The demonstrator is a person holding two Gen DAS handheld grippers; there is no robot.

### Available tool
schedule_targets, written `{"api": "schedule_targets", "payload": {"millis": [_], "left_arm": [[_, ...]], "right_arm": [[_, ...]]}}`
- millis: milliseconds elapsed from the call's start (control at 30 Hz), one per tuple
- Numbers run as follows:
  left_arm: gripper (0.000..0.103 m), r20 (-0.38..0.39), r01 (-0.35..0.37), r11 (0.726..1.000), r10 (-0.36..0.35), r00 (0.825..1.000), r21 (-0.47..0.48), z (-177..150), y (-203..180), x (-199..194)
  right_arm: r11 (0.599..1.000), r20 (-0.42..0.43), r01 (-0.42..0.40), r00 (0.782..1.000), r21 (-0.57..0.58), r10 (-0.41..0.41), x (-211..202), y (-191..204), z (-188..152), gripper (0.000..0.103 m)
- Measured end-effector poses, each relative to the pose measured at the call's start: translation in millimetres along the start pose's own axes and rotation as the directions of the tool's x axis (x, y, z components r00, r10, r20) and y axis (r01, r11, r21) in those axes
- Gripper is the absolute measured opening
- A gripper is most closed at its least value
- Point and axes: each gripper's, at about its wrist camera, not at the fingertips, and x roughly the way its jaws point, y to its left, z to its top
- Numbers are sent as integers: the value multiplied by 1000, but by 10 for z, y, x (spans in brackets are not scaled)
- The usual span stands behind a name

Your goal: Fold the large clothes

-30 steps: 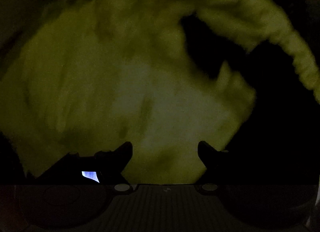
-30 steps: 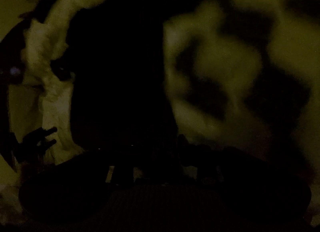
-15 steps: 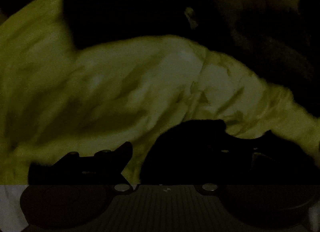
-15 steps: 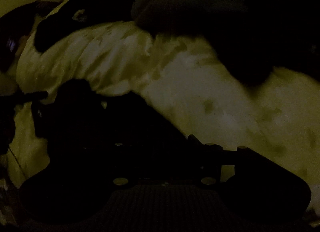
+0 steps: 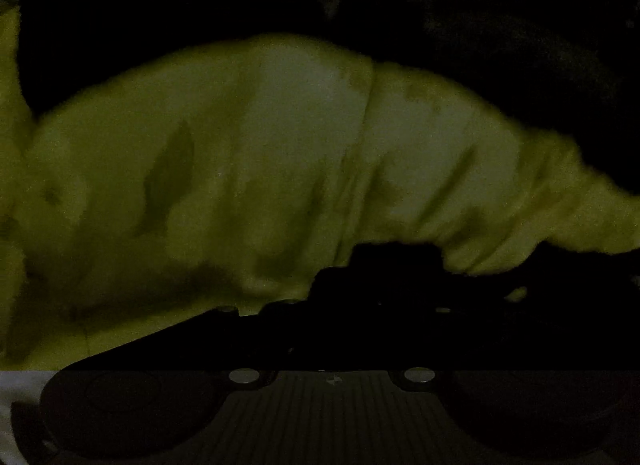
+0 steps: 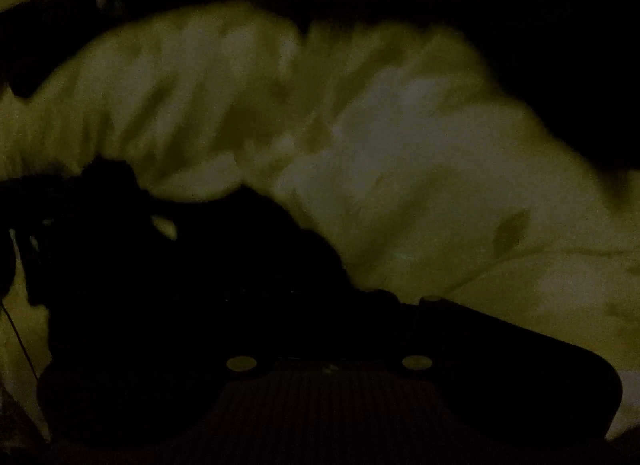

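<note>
Pale garment [image 5: 248, 169] lies rumpled across the dark surface before you. Your left gripper [image 5: 336, 305] is closing, jaws lost in shadow (cloth between them cannot be told). Your right gripper [image 6: 320, 317] is fully closed, presumably pinching an edge for folding.

A dim indoor room is shown, lit so poorly that little beyond cloth can be made out. Ahead of the jaws, a pale yellowish rumpled fabric [image 5: 248, 169] is spread wide, with dark cloth [image 5: 500, 45] heaped beyond it, which suggests a home, perhaps a bedroom. Whether the fabric lies on a bed or a table cannot be told.
</note>
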Motion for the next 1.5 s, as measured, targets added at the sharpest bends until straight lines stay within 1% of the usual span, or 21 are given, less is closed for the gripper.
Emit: {"api": "schedule_targets", "payload": {"millis": [67, 133, 233, 300, 333, 400, 467, 500, 533, 567, 633, 667, 700, 733, 767, 900, 1067, 1133, 1233, 1367, 1500], "left_arm": [[49, 77, 39, 999, -38, 996, -15, 112, -56, -212], [49, 143, 57, 998, -57, 988, 4, 264, -161, -365], [49, 200, 60, 998, -64, 978, 25, 526, -295, -371], [49, 220, 45, 999, -47, 974, 11, 679, -364, -263], [50, 209, 32, 999, -31, 977, -1, 736, -384, -164], [51, 122, 35, 999, -30, 992, -38, 793, -369, 93], [50, 75, 9, 999, -7, 997, -35, 786, -439, 324], [55, 54, -21, 1000, 21, 998, -14, 769, -486, 405], [74, 44, -45, 999, 45, 998, -3, 762, -518, 463], [100, 40, -65, 998, 65, 997, -3, 752, -542, 483], [103, 43, -98, 995, 98, 994, -20, 778, -559, 476], [103, 45, -83, 996, 84, 995, -24, 766, -548, 437], [103, 42, -66, 997, 67, 997, -26, 715, -511, 382], [103, 36, -71, 997, 72, 997, -27, 686, -507, 332], [103, 31, -87, 996, 88, 996, -30, 631, -486, 267], [103, 49, -179, 982, 181, 982, -57, 263, -511, -118], [103, -25, -260, 963, 259, 966, -67, -551, -581, -661], [103, -74, -254, 963, 248, 966, -93, -907, -670, -862], [103, -132, -222, 967, 205, 970, -126, -1283, -862, -1102], [103, -163, -140, 987, 126, 978, -76, -1453, -1355, -1127], [103, -150, -63, 997, 55, 987, -49, -1378, -1776, -1218]], "right_arm": [[999, 86, -14, 996, 43, 10, -310, -69, 24, 6], [1000, 177, 5, 984, 31, -10, -613, -87, 62, 6], [995, 314, 101, 945, -8, -94, -1027, -111, 164, 6], [989, 363, 150, 921, -3, -139, -1140, -193, 247, 6], [986, 361, 167, 919, 6, -158, -1131, -236, 295, 6], [978, 342, 203, 917, 44, -206, -1014, -336, 361, 6], [970, 297, 233, 924, 66, -242, -786, -406, 386, 6], [966, 286, 252, 923, 64, -259, -701, -425, 386, 9], [961, 267, 272, 923, 59, -278, -613, -427, 384, 11], [954, 236, 294, 924, 59, -299, -521, -433, 378, 16], [945, 219, 319, 919, 79, -328, -465, -427, 341, 18], [945, 233, 310, 916, 103, -326, -496, -427, 296, 25], [946, 243, 299, 915, 126, -321, -541, -437, 259, 41], [945, 250, 289, 914, 152, -320, -604, -438, 217, 48], [945, 270, 271, 911, 181, -313, -705, -434, 149, 54], [946, 307, 224, 906, 233, -290, -1042, -359, -171, 65], [957, 271, 215, 926, 196, -263, -1420, -210, -908, 67], [965, 226, 220, 942, 144, -249, -1517, -130, -1245, 67], [960, 180, 257, 945, 108, -273, -1654, -74, -1675, 67], [947, 175, 293, 933, 135, -314, -1800, -208, -1844, 66], [945, 221, 236, 932, 228, -287, -1856, -458, -1645, 65]]}}
